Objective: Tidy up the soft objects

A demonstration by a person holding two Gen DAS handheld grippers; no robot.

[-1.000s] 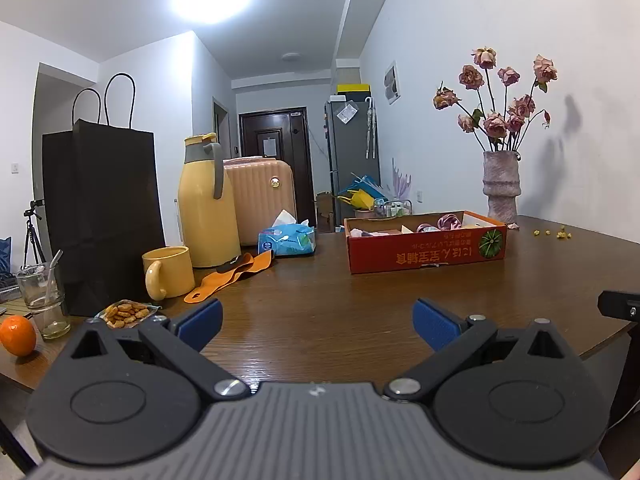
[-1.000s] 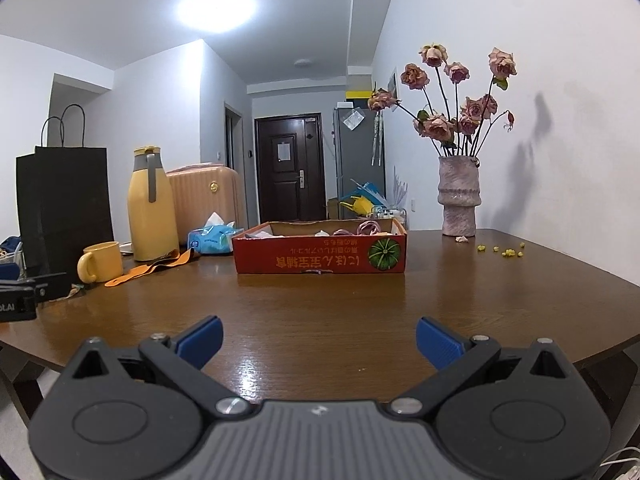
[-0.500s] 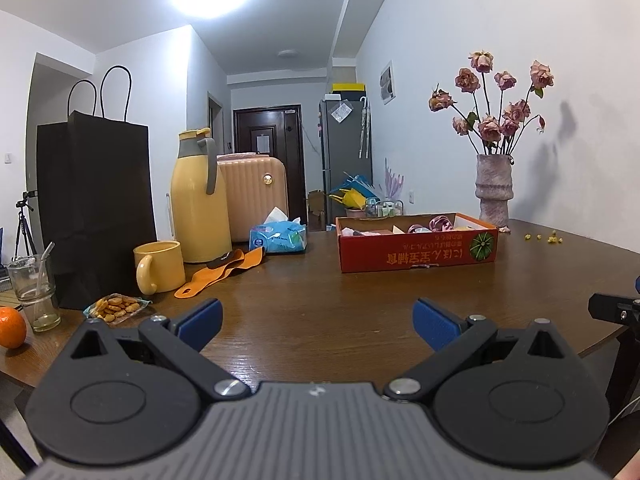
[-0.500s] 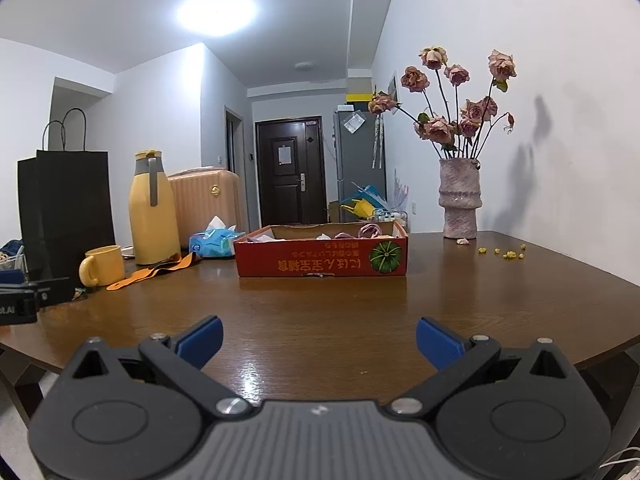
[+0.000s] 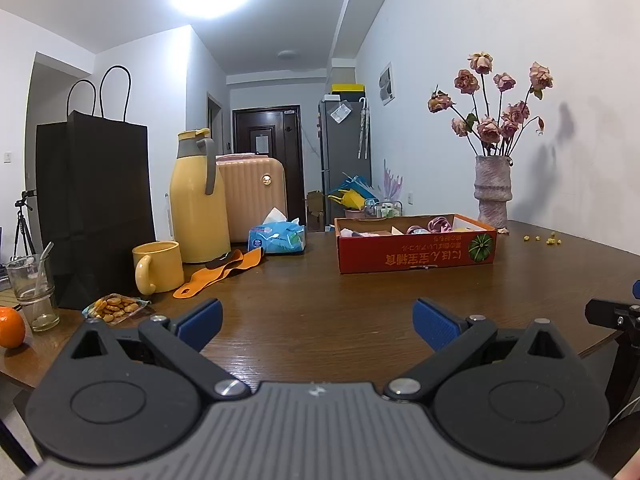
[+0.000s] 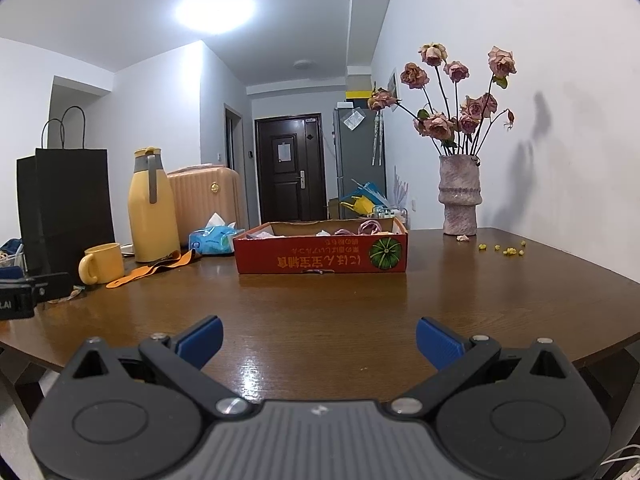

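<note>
Both the left tongs (image 5: 316,320) and right tongs (image 6: 318,338) gape wide, holding nothing. The soft objects (image 6: 370,227) lie in the red box (image 6: 320,258) at twelve o'clock on the bench (image 6: 320,312), well away. A low reach could snag its near wall and shove it toward the vase (image 6: 459,196) at one o'clock.

Red box (image 6: 320,258) contents mostly hidden by front wall; orange (image 5: 11,327) cut by edge

A box (image 5: 416,254) is sitting mid-table (image 5: 320,304), with soft items (image 5: 438,225) lying in it. A vase (image 5: 493,192) is standing behind its right end. To the left, a tissue pack (image 5: 277,237), flask (image 5: 198,200), mug (image 5: 158,266) and bag (image 5: 94,208) are lining up, a strap (image 5: 224,270) lying before the flask.
</note>
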